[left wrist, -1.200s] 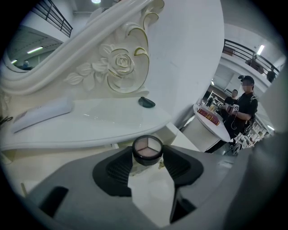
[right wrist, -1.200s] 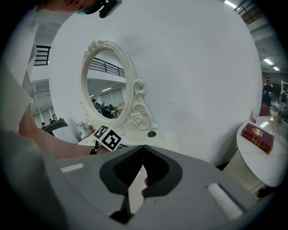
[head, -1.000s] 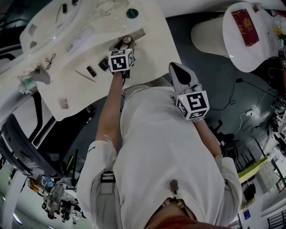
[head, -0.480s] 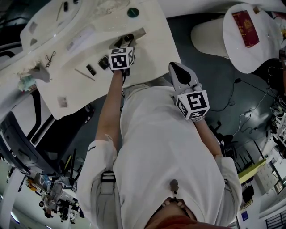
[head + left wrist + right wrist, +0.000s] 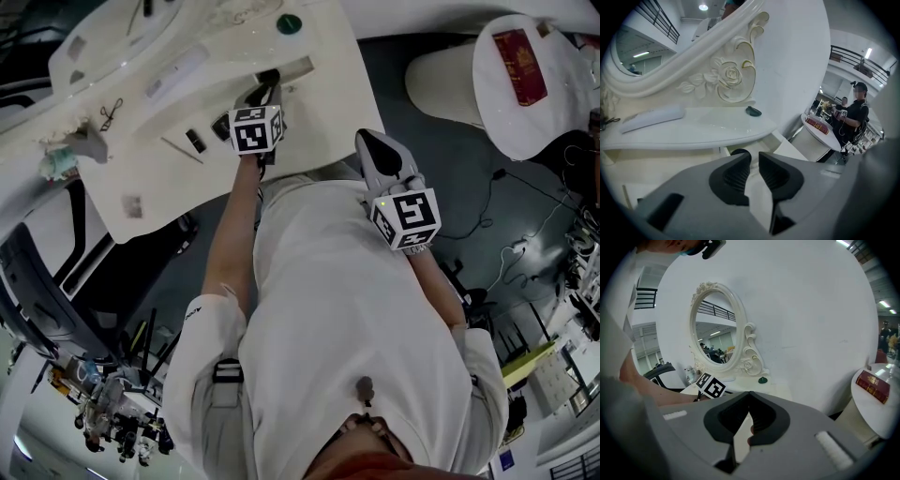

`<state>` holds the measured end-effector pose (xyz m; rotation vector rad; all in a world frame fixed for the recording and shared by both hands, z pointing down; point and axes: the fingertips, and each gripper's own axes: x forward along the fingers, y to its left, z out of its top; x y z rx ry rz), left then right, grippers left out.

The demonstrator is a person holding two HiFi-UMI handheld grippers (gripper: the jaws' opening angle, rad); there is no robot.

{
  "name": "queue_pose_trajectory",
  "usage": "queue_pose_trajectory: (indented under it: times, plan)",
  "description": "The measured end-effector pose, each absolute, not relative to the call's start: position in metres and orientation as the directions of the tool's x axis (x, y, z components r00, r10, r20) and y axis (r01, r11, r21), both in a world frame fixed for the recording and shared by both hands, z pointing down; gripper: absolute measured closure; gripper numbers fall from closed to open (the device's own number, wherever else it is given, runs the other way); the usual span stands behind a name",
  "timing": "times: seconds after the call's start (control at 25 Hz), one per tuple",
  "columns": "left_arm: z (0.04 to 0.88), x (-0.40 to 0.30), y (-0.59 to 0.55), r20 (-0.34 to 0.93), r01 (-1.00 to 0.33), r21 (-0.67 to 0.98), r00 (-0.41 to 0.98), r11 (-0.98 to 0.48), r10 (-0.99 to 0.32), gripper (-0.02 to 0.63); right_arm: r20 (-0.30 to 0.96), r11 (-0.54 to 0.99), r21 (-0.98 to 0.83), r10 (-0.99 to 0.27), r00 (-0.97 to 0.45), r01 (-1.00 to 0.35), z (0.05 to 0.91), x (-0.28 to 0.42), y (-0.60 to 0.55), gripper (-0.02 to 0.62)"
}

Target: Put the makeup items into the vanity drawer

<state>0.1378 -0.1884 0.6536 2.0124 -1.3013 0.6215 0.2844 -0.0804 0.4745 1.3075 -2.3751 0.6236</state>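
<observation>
Over the open cream drawer [image 5: 294, 68] of the vanity, the left claw [image 5: 754, 156] points down. Its jaws have just been closing and now stand at a narrow gap, with nothing pinched between them. Just past its tips a small dark round makeup item [image 5: 739, 152] lies inside the drawer. On the cream tabletop [image 5: 323, 108], beside the claw's marker cube [image 5: 255, 128], lie a short black rectangular item [image 5: 195, 141] and a thin stick [image 5: 180, 150]. A dark green round lid [image 5: 289, 24] sits farther back, near the carved white mirror frame [image 5: 727, 79]. The right claw [image 5: 749, 395] is fully closed and empty, held in front of the person's white shirt [image 5: 347, 309], well apart from the vanity. Off to the right, a red book [image 5: 520, 53] lies on a round white side table [image 5: 506, 117].
</observation>
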Motion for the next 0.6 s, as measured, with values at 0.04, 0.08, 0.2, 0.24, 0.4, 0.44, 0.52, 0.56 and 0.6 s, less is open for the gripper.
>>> queue_pose_trajectory:
  times: [0.04,0.08,0.2,0.24,0.4,0.44,0.52,0.56,0.6]
  plan:
    - [0.651,0.134,-0.187,0.683,-0.923,0.255,0.383,-0.289,-0.622,0.556,0.502,0.481,-0.204,-0.696,-0.513,-0.853,0.474,0.282,-0.080,0.588]
    - [0.647,0.131,-0.186,0.675,-0.926,0.246,0.375,-0.286,-0.636,0.587,0.500,0.487,-0.204,-0.694,-0.518,-0.849,0.473,0.279,-0.079,0.588]
    - [0.636,0.126,-0.181,0.647,-0.925,0.250,0.379,-0.286,-0.662,0.598,0.494,0.504,-0.204,-0.687,-0.533,-0.839,0.471,0.269,-0.078,0.588]
    - [0.633,0.124,-0.179,0.640,-0.924,0.252,0.382,-0.287,-0.666,0.598,0.491,0.509,-0.205,-0.685,-0.538,-0.836,0.470,0.266,-0.078,0.588]
    - [0.618,0.111,-0.170,0.617,-0.925,0.251,0.381,-0.286,-0.689,0.600,0.478,0.526,-0.210,-0.680,-0.556,-0.824,0.466,0.251,-0.075,0.588]
    - [0.614,0.107,-0.167,0.609,-0.925,0.252,0.380,-0.285,-0.696,0.600,0.476,0.531,-0.213,-0.677,-0.561,-0.820,0.465,0.246,-0.075,0.588]
    - [0.605,0.099,-0.162,0.594,-0.925,0.256,0.380,-0.282,-0.709,0.600,0.472,0.542,-0.219,-0.669,-0.574,-0.811,0.464,0.235,-0.074,0.588]
    - [0.600,0.094,-0.159,0.587,-0.924,0.256,0.381,-0.282,-0.714,0.600,0.469,0.547,-0.223,-0.665,-0.581,-0.807,0.462,0.229,-0.074,0.588]
    - [0.595,0.090,-0.156,0.581,-0.925,0.252,0.381,-0.286,-0.719,0.600,0.465,0.550,-0.228,-0.663,-0.587,-0.803,0.461,0.223,-0.074,0.588]
